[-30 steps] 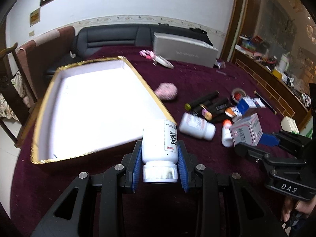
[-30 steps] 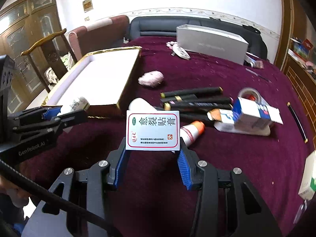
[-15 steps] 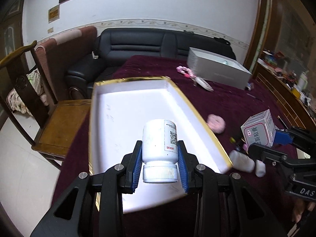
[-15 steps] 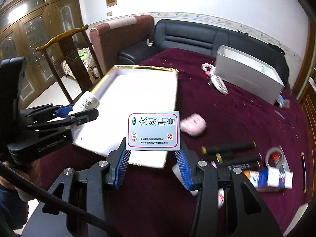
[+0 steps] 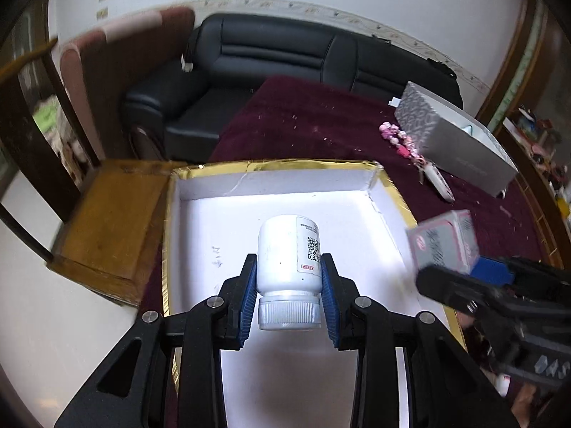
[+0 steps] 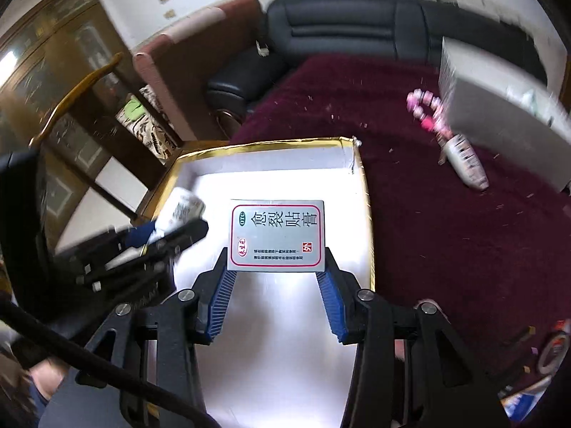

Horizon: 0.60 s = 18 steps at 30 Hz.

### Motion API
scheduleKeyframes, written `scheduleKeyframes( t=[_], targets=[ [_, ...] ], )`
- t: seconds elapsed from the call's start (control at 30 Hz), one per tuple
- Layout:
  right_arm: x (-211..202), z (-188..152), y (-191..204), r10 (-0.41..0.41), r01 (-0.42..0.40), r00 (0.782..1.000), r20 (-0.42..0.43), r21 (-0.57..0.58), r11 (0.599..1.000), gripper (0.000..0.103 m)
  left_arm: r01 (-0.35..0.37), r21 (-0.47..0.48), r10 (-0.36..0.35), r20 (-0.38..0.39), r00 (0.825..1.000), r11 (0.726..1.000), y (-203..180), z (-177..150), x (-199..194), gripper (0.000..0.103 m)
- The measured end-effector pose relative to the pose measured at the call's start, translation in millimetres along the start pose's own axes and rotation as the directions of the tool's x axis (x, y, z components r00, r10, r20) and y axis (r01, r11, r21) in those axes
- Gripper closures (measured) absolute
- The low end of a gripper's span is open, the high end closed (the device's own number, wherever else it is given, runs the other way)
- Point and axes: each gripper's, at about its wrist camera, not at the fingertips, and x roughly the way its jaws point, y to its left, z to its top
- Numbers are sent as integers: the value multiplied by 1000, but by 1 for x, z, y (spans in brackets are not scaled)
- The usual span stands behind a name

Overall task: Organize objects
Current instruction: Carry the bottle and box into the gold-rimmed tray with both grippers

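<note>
Moved: both grippers have swung from the cluttered right part of the table to above the gold-rimmed tray [image 5: 389, 182], which now fills the centre of each view.
Left gripper [image 5: 289, 296]: clamped on the white pill bottle [image 5: 285, 249], cap toward the camera, lower centre of frame.
Right gripper [image 6: 276, 278]: holding the grey medicine box [image 6: 276, 235] by its lower corners, centre of frame.
Tray floor: bare white beneath both items.
Left behind: pink keychain [image 6: 428, 114] and grey carton [image 5: 460, 142], upper right on the maroon cloth [image 6: 446, 232].
Meaning: carrying looks done; lowering and release probably come next.
</note>
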Motion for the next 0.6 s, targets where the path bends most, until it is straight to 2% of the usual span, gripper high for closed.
scheduleKeyframes(
  t=[0.13,0.33,0.5,0.6],
  targets=[
    [33,25,-9,7,-4,999,-33,68,998,58,-41,-20,42,14,999,999,8,-1,14,74],
    [65,49,-1,8,-3,998,-69,82,997,58,-81,-16,81,13,997,997,16,1,27,74],
    [85,58,6,24,-15,996,-84,98,995,58,-99,-14,99,-21,995,995,16,1,36,74],
    [93,61,11,25,-17,995,-98,88,996,58,-113,-31,113,-15,993,993,18,1,36,74]
  ],
)
